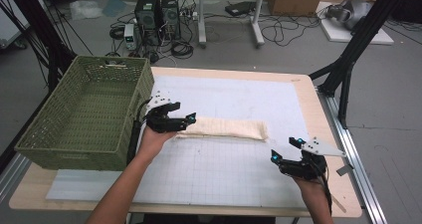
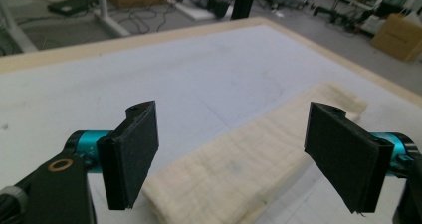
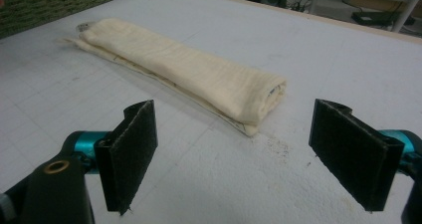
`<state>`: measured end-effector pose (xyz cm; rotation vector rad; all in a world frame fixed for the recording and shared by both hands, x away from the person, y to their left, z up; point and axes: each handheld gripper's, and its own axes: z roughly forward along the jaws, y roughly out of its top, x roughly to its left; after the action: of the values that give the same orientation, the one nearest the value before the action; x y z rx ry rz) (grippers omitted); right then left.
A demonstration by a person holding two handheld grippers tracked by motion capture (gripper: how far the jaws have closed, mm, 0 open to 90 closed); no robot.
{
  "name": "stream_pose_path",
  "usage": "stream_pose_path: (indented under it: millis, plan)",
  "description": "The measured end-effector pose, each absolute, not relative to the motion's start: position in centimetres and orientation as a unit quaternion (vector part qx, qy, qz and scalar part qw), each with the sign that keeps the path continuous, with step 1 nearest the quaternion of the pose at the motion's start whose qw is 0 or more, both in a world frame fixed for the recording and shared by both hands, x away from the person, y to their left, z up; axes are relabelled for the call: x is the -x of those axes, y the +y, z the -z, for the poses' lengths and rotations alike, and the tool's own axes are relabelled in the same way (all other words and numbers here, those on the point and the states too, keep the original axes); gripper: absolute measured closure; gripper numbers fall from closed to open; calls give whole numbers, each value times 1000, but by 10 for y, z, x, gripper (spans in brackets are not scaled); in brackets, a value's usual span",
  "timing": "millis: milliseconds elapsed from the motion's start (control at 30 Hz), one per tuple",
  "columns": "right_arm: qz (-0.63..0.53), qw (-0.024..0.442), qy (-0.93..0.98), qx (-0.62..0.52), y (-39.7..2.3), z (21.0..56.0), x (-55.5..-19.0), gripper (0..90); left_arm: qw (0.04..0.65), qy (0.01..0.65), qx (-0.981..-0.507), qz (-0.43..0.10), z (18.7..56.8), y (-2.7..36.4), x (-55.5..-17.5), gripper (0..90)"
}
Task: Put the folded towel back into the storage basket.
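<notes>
A cream cloth, folded into a long narrow strip, lies across the middle of the white gridded mat. My left gripper sits at the strip's left end, next to the basket. In the left gripper view the cloth runs away between the wide-apart pads of my left gripper, and neither pad touches it. My right gripper stands open near the mat's front right, well short of the cloth's right end. In the right gripper view the cloth lies ahead of my right gripper, whose jaws hold nothing.
A green woven basket stands on the table's left side, close beside the left hand; its wall is seen at the far left in the right gripper view. Black frame legs, computers and cables stand on the floor beyond the table.
</notes>
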<state>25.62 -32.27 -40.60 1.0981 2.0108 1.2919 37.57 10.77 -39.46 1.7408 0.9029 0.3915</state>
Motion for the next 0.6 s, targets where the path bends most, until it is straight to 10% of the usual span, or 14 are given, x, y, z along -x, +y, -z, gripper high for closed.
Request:
stream_pose_path:
  millis: [600]
  plan:
    - [-471,254,737,-413,-330,407,-251,174,447,434,-768,-147,435,105,-392,311]
